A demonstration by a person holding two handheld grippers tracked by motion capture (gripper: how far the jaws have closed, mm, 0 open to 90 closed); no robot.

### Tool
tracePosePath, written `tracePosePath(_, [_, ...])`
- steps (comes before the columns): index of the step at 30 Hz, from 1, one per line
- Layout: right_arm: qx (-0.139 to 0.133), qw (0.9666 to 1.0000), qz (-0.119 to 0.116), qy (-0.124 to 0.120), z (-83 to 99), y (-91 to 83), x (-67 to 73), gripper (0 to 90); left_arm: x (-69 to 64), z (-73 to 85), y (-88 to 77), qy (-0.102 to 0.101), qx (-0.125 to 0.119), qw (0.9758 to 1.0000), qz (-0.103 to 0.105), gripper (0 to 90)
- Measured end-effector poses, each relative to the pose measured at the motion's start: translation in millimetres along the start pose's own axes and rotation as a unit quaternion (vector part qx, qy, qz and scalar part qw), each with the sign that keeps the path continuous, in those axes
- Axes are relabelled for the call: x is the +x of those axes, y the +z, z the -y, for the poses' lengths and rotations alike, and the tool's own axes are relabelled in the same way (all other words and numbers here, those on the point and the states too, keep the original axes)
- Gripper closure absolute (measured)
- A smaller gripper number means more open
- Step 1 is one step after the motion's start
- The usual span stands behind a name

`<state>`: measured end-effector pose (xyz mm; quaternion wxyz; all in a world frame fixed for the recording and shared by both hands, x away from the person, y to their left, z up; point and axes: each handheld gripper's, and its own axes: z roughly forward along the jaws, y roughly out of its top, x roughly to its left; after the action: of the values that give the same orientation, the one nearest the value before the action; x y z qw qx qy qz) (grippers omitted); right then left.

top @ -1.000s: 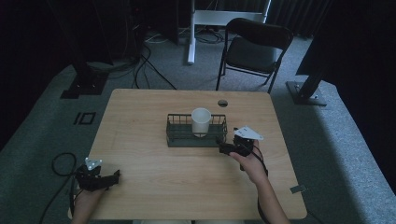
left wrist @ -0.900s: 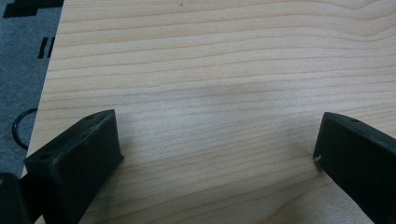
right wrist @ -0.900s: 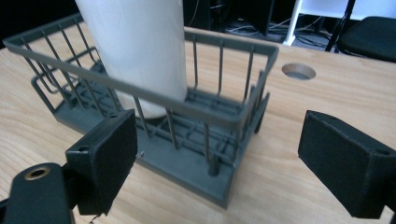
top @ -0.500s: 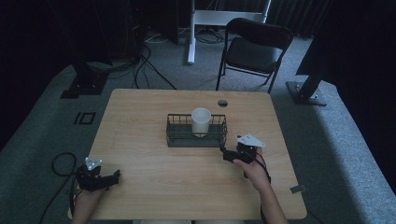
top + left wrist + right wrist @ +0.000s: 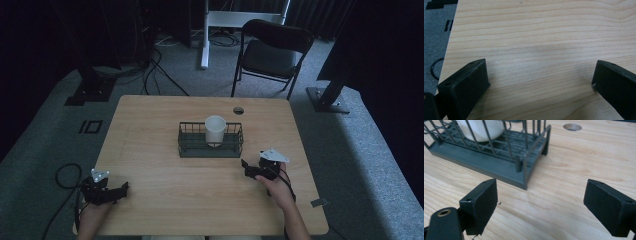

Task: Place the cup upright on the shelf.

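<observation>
A white cup (image 5: 215, 130) stands upright inside a dark wire basket (image 5: 186, 149) at the middle of the wooden table (image 5: 150, 120). My right gripper (image 5: 246, 166) rests low over the table just right of and nearer than the basket, open, nothing between its jaws. From the right gripper view the basket's corner (image 5: 524, 173) and the cup (image 5: 480, 128) lie ahead to the left, and my right gripper (image 5: 540, 195) spans bare wood. My left gripper (image 5: 123, 188) sits at the near left corner, open over bare wood (image 5: 539, 72).
A round cable hole (image 5: 238, 110) is in the table behind the basket, also seen as the hole (image 5: 572, 127). A black folding chair (image 5: 270, 52) stands beyond the far edge. Cables (image 5: 62, 175) lie on the grey carpet at the left.
My right gripper has drawn back from the basket's right end toward the near edge of the table. The left gripper has stayed in place.
</observation>
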<state>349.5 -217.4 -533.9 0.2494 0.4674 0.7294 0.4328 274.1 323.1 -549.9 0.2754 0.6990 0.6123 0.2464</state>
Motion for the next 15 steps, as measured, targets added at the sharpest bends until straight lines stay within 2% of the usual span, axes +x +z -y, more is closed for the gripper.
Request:
tracePosePath(6, [0.006, 0.9999, 0.009, 0.004, 8.1, -4.4, -7.6, 11.8, 0.0, 0.0, 0.1, 0.0, 0.0, 1.0, 0.0, 0.8])
tracePosePath(12, [0.013, 0.9995, 0.022, 0.019, 15.4, -8.2, -16.8, 11.8, 0.0, 0.0, 0.0, 0.0, 0.0, 1.0, 0.0, 0.8])
tracePosePath(15, [0.021, 0.9991, 0.032, 0.018, 18.2, -8.6, -20.2, 11.8, 0.0, 0.0, 0.1, 0.0, 0.0, 1.0, 0.0, 0.8])
